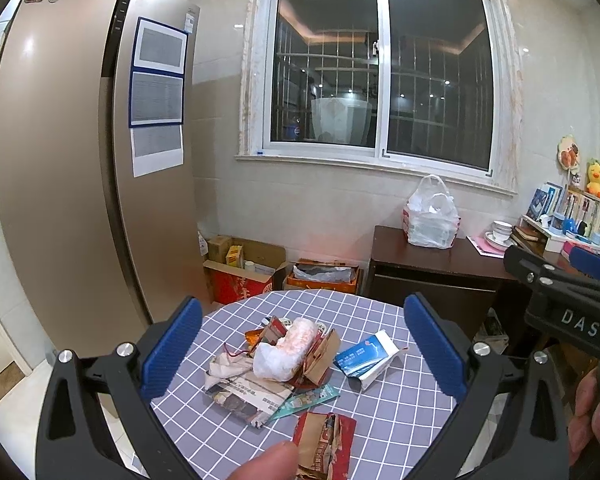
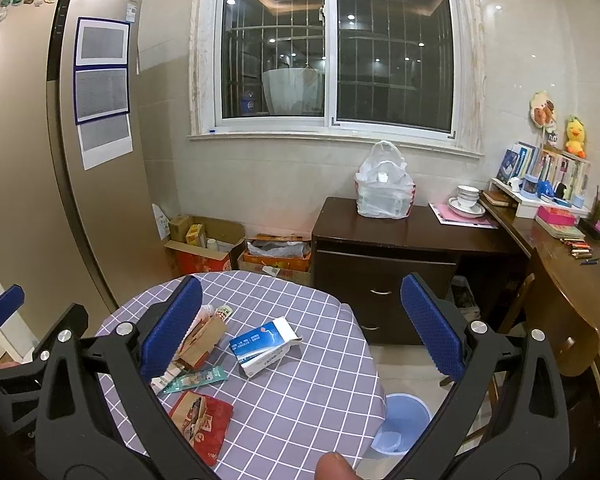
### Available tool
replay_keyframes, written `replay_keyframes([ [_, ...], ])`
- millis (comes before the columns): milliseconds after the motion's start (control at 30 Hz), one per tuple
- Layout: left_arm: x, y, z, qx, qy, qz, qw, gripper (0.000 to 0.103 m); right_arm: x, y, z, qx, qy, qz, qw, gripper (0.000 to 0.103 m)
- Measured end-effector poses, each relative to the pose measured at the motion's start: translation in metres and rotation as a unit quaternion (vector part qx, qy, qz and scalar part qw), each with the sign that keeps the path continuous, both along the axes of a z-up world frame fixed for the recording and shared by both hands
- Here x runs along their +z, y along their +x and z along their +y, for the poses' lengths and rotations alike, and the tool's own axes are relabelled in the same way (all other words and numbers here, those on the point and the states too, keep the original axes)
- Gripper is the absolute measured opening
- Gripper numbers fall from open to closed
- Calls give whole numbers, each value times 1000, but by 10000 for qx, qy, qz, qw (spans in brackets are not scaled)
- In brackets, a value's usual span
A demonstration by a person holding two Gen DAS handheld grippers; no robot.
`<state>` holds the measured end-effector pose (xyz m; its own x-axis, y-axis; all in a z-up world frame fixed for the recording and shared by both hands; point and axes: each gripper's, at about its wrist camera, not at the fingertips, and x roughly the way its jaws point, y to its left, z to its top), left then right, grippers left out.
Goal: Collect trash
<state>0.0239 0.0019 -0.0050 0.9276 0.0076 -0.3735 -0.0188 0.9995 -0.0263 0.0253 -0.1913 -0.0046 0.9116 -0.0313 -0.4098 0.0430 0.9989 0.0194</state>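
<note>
my left gripper [image 1: 303,350]: jaws wide, holding nothing, above the trash pile [image 1: 278,360] | my right gripper [image 2: 302,330]: wide, empty | blue-white carton [image 2: 265,346] lies on checked table [image 2: 300,408], blue bin [image 2: 402,424] beside on floor

A round table [image 1: 380,408] with a grey checked cloth carries a heap of crumpled wrappers [image 1: 276,356], a blue-and-white carton [image 1: 366,354] beside it, and a torn red packet [image 1: 326,446] near the front edge.
</note>
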Motion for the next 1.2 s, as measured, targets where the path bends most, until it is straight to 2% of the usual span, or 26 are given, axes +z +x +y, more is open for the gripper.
replay_keyframes([
  [467, -15, 14, 2, 27, -42, 252, 9997, 99, -11, 13, -1, 14, 14, 169, 9999, 98],
  [800, -39, 32, 7, 36, -97, 676, 9977, 99, -26, 28, 0, 40, 7, 412, 9991, 98],
  [1000, -79, 44, 9, -23, 30, 1109, 9938, 99, -55, 44, -2, 72, -21, 783, 9969, 98],
  [1200, -136, 52, 10, -150, 58, 1804, 9835, 99, -108, 64, -12, -25, 25, 1460, 9893, 98],
])
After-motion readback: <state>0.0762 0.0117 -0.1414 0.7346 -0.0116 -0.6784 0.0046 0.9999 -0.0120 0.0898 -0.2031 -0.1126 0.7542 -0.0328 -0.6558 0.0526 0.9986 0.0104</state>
